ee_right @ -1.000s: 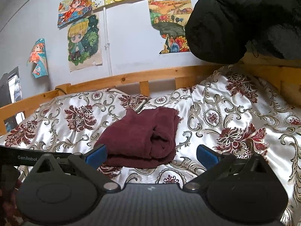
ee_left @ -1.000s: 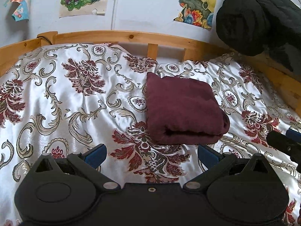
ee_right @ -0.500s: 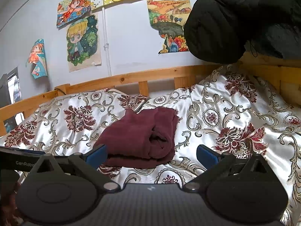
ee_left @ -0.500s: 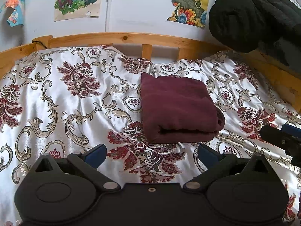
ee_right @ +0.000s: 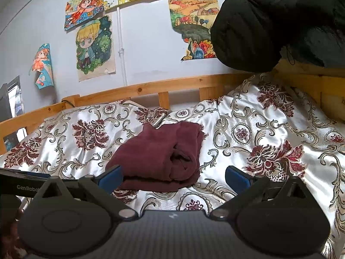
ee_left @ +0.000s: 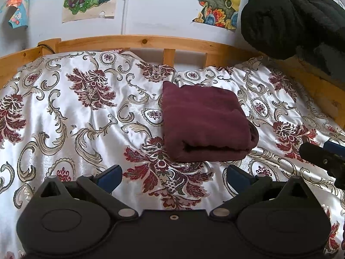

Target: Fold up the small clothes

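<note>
Writing: "GenRobot" was readable on the left gripper (ee_right: 25, 185) | left gripper was open, empty | right gripper (ee_right: 173, 177) was open, empty | folded maroon cloth (ee_left: 204, 123) lay on the flowered bedcover (ee_left: 75, 112), just ahead of both grippers

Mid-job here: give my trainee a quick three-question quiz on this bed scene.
1. True or false: the maroon garment lies folded on the bedspread.
2. The left gripper is: A) open, holding nothing B) shut on the garment.
3. What dark thing hangs over the wooden bed rail at upper right?

Key: 1 true; 2 A; 3 the black quilted jacket.
</note>
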A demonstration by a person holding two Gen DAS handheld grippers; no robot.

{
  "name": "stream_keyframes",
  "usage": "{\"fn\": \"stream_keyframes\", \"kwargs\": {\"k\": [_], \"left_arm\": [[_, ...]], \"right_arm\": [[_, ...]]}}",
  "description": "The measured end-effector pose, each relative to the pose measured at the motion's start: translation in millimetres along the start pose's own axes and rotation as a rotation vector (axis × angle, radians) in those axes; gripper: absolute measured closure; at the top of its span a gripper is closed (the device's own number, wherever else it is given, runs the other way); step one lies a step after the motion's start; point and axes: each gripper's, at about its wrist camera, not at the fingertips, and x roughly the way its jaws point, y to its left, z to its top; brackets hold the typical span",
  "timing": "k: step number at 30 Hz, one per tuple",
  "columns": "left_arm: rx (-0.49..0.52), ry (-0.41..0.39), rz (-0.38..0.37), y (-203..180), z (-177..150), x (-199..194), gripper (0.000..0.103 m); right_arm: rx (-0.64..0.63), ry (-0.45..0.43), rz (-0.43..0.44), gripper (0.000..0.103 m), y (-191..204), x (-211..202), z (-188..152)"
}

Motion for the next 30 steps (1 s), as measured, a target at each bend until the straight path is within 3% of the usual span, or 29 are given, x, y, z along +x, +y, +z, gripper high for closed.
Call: {"fn": "stream_keyframes", "kwargs": {"k": [30], "left_arm": [[0.001, 0.009, 0.000, 0.2, -2.5, 1.2, 0.001]], "right_arm": [[0.001, 0.006, -0.001, 0.000, -0.4, 1.4, -1.0]]}}
